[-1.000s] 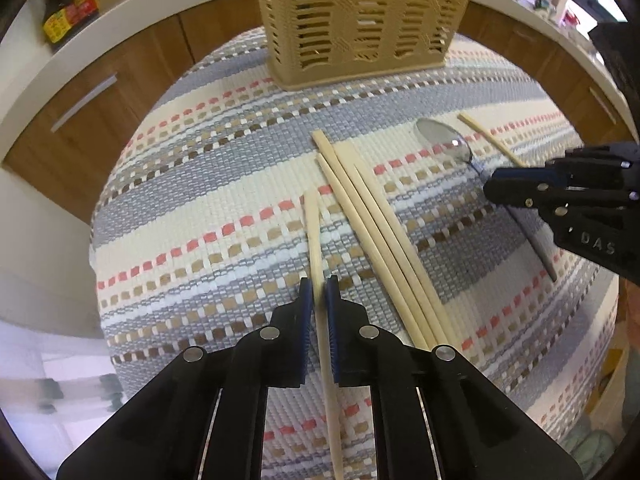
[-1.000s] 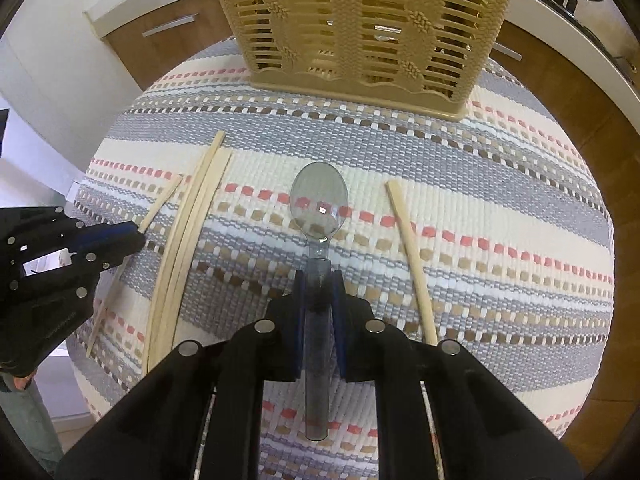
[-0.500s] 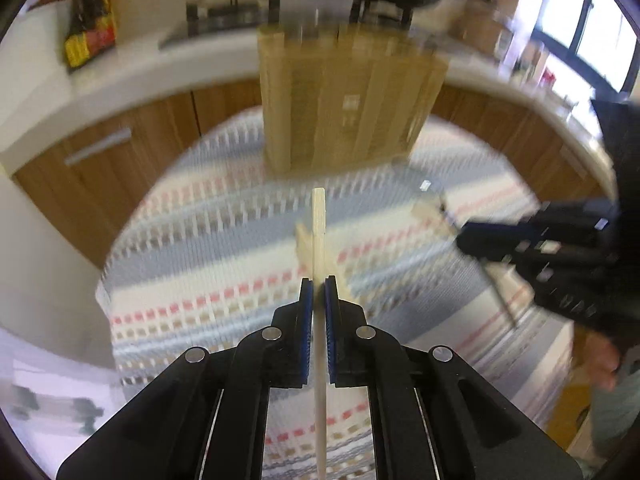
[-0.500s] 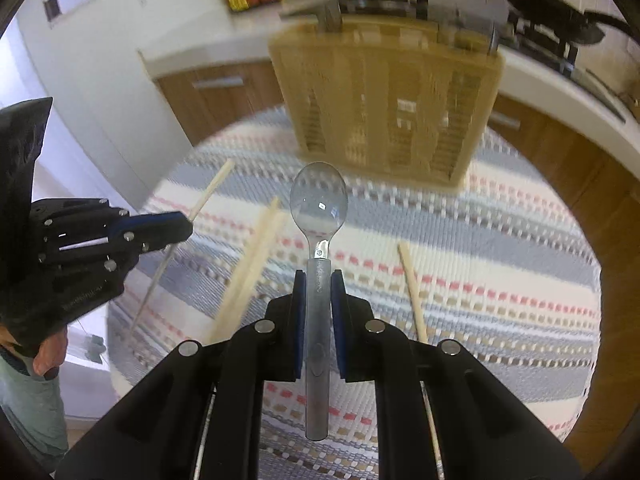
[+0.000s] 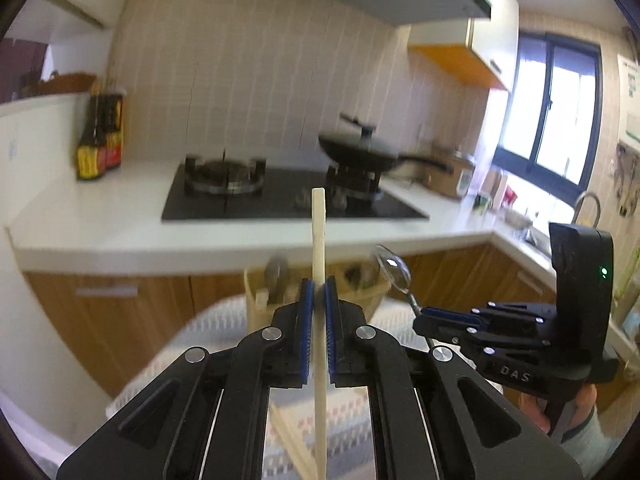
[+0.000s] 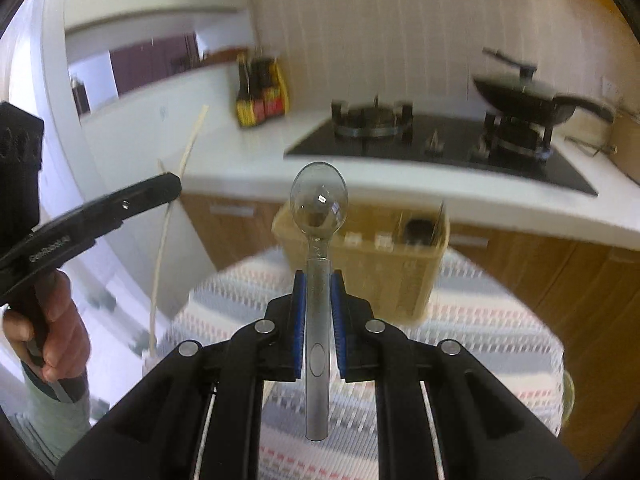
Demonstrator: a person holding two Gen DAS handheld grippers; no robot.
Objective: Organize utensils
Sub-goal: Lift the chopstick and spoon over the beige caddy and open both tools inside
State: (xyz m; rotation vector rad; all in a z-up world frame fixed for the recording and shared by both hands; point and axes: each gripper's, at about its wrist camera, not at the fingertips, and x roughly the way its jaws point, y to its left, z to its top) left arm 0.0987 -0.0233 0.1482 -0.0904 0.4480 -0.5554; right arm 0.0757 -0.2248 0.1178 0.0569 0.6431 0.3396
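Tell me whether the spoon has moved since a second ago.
Yes. The spoon, clamped in the right hand-held gripper, has gone up: it lay on the striped mat, and now its bowl stands above the utensil basket.

The basket (image 6: 384, 252) stands on the mat (image 6: 480, 332), before the counter (image 6: 440, 184) bearing the stove (image 6: 440, 140).

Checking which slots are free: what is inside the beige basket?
The basket already holds a few utensils: blurred dark shapes and pale ends near its rim. The spoon hides its left part; the compartments' depths stay hidden.
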